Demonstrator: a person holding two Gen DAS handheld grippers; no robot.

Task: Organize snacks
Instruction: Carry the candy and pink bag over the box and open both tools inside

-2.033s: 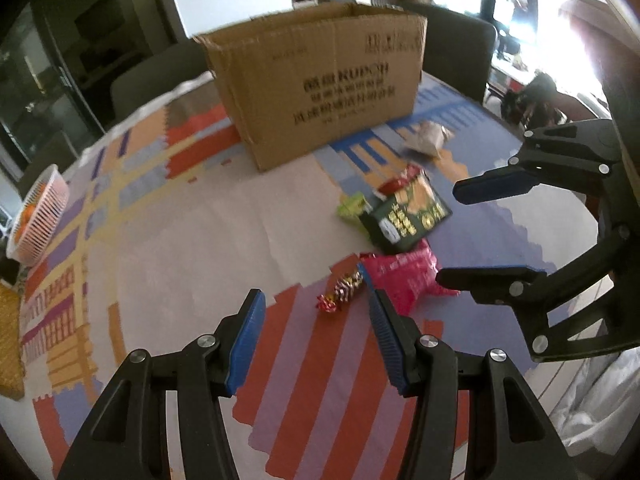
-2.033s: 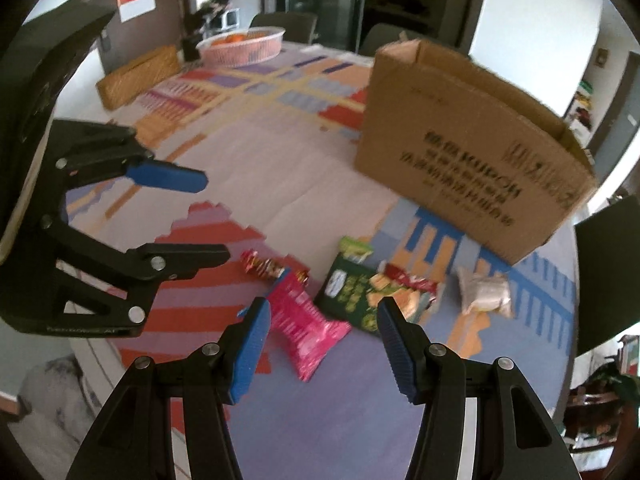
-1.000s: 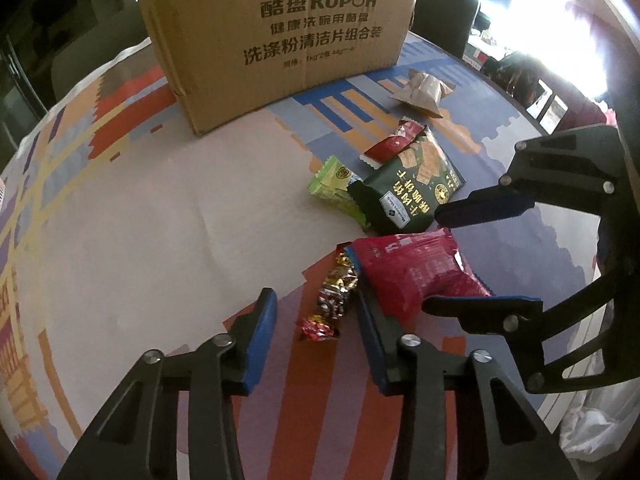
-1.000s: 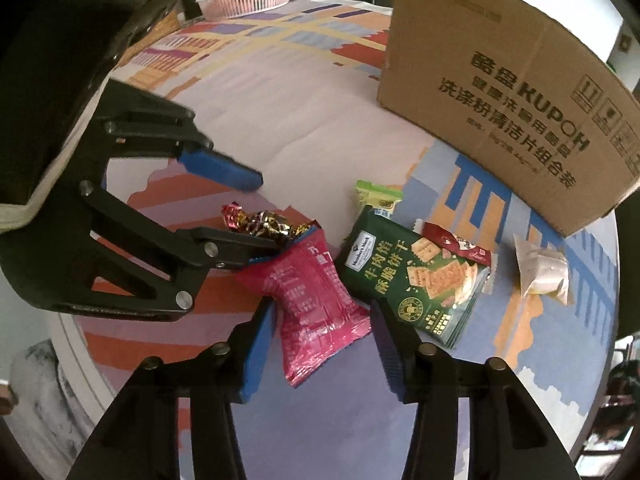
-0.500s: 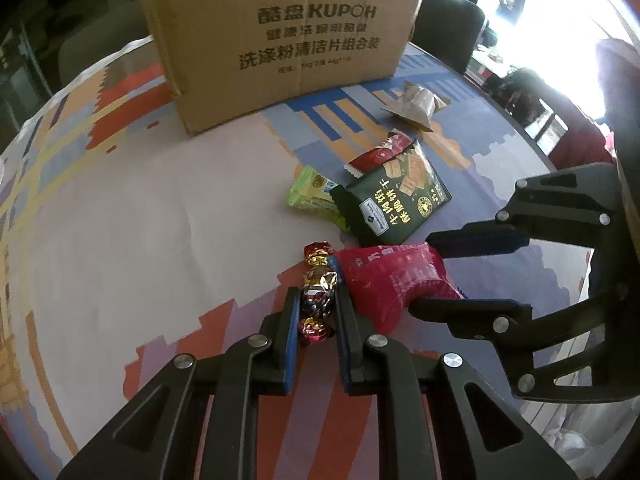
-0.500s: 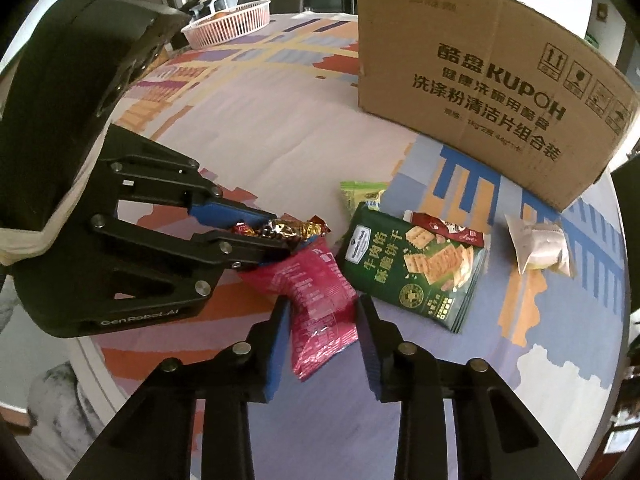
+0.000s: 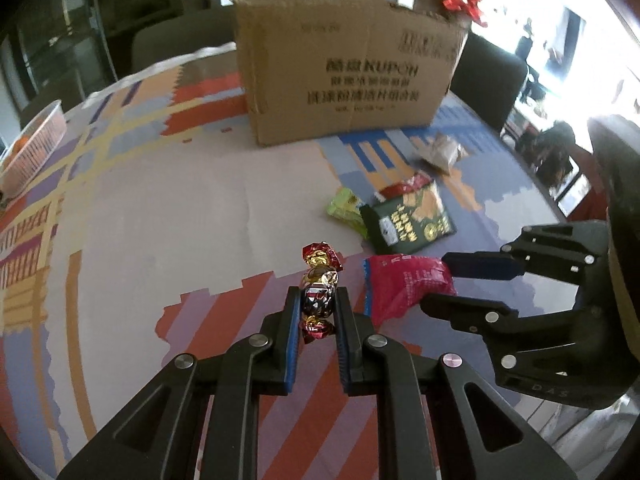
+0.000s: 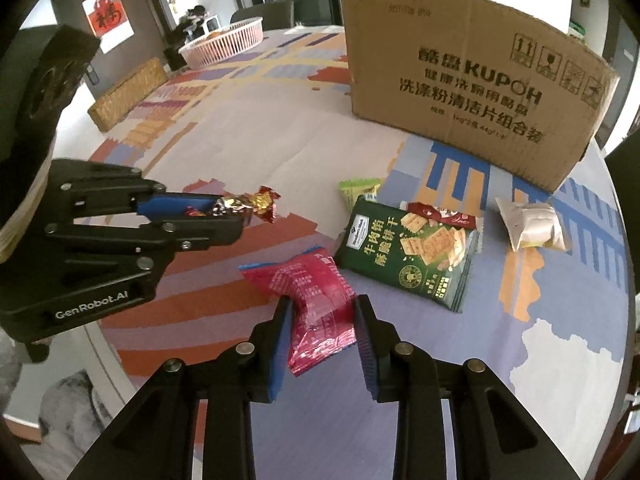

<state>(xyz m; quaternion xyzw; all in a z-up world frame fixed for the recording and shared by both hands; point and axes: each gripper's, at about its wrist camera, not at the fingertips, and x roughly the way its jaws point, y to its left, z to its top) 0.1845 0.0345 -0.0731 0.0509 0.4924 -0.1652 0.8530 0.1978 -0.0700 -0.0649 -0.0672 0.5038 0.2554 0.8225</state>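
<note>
Left tool [image 7: 316,304]: blue-padded jaws clamped on a string of foil-wrapped candies in red, gold and silver [image 7: 319,280], one twisted end projecting beyond the tips, the candies raised clear of the surface [image 7: 160,220], a round top under a cloth patterned in red, lilac, blue and cream blocks. In the right wrist view the same tool [image 8: 224,216] enters from the left with the candies [image 8: 248,202] at its tips.

Right tool [image 8: 320,322]: jaws closing, pads pressing both sides of a crumpled pink-red foil snack packet [image 8: 316,300], pinched at its middle; whether the packet touches the cloth cannot be told.

Lying on the cloth past the packet: a dark green flat cracker bag printed with biscuits [image 8: 412,250]; a small red sachet [image 8: 440,212] at its far edge; a light green wrapper [image 8: 358,190] partly under its left corner; a pale beige pouch [image 8: 528,224] apart to the right.

Behind these stands an open brown cardboard box with black lettering [image 8: 460,80]. At the far edge: a pink-white slatted basket [image 8: 224,44] and a woven straw box [image 8: 128,92].
</note>
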